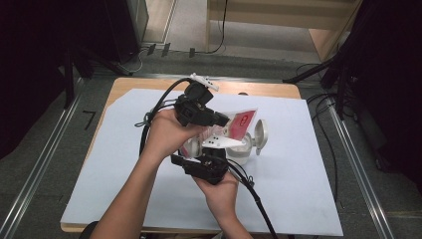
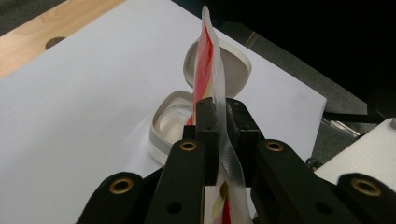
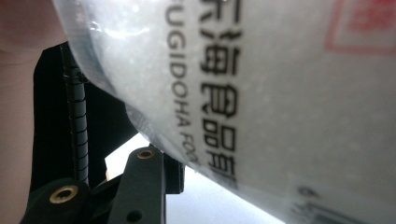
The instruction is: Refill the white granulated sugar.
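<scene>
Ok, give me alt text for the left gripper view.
The left gripper is clamped on the edge of a red and white pouch standing upright. Beyond it, a white container sits with its hinged lid open on white paper.

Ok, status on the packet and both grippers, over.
Left gripper shut on the packet, edge-on above the open container. Right gripper beside the packet, grip unclear. Nothing in the way.

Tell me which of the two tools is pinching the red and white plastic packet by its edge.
The left tool: its black jaws clamp the red and white plastic packet edge-on above the open white container. The right tool sits below, its grip unclear.
</scene>
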Action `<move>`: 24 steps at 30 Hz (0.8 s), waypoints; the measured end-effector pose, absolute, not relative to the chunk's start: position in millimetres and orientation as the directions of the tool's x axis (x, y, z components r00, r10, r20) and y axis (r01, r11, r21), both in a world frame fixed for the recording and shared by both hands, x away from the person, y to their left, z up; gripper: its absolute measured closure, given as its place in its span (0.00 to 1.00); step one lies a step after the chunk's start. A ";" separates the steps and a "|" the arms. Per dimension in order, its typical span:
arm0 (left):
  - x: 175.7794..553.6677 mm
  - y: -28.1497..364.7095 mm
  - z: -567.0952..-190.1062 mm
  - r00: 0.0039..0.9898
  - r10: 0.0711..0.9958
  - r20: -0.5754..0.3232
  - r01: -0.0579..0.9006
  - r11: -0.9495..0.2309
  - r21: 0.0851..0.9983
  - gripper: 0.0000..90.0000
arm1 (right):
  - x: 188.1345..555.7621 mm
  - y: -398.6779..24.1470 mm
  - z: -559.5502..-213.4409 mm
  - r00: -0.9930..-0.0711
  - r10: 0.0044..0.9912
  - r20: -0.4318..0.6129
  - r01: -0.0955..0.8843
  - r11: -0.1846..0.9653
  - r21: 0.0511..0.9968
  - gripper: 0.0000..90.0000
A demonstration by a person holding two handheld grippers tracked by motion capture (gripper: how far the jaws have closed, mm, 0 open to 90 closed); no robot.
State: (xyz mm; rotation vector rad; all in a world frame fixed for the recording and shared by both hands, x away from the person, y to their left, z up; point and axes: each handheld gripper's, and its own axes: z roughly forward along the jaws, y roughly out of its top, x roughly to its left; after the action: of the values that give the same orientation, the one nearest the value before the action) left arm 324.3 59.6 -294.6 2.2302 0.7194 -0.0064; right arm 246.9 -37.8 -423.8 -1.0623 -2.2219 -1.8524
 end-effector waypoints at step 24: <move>322.0 57.7 -291.9 0.840 0.498 -0.216 0.493 -0.534 0.687 0.96 | 245.0 -39.6 -420.6 -0.758 0.448 0.474 0.541 0.027 0.841 0.70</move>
State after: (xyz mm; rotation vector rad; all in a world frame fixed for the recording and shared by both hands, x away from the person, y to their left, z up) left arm 322.0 57.7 -291.9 2.2242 0.7180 0.0079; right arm 245.0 -39.6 -420.6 -1.0600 -2.1948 -1.8584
